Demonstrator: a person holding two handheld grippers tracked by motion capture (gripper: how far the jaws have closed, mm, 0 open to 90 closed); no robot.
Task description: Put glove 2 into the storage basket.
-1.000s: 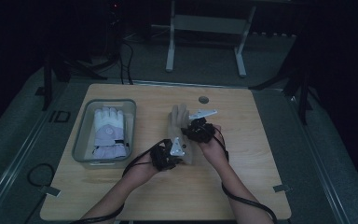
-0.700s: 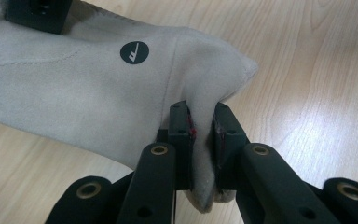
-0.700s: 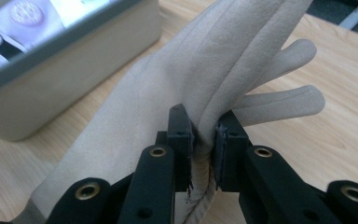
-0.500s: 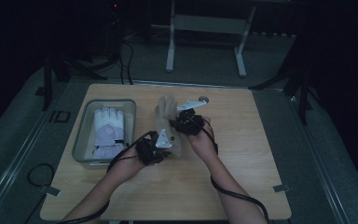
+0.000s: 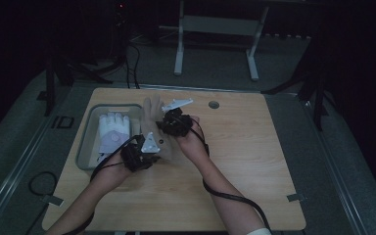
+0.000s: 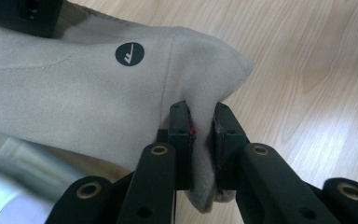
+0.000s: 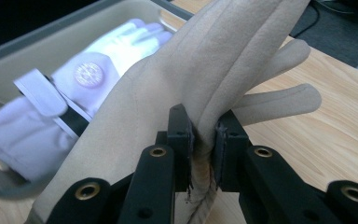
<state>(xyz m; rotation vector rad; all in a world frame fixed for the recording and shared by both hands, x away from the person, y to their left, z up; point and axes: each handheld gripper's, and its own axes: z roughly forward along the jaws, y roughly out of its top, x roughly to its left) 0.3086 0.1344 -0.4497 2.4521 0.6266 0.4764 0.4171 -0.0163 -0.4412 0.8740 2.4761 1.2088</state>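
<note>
- Both jaws clamp the tan suede glove (image 7: 177,88): left gripper (image 6: 203,135) at its cuff, right gripper (image 7: 204,140) by the fingers.
- Step, I judge: carrying it to the grey metal tray (image 5: 89,131) on the left, holding a white glove (image 5: 111,133).
- Next: lower it in, release.

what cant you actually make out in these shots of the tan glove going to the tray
- High view: the pinch points on the tan glove are covered by the left tongs and right tongs.
- Left gripper view: the tray is blurred and cut off by the frame's edge.
- Right gripper view: the round emblem on the white glove is too blurred to read; the tan glove covers its right side.
</note>
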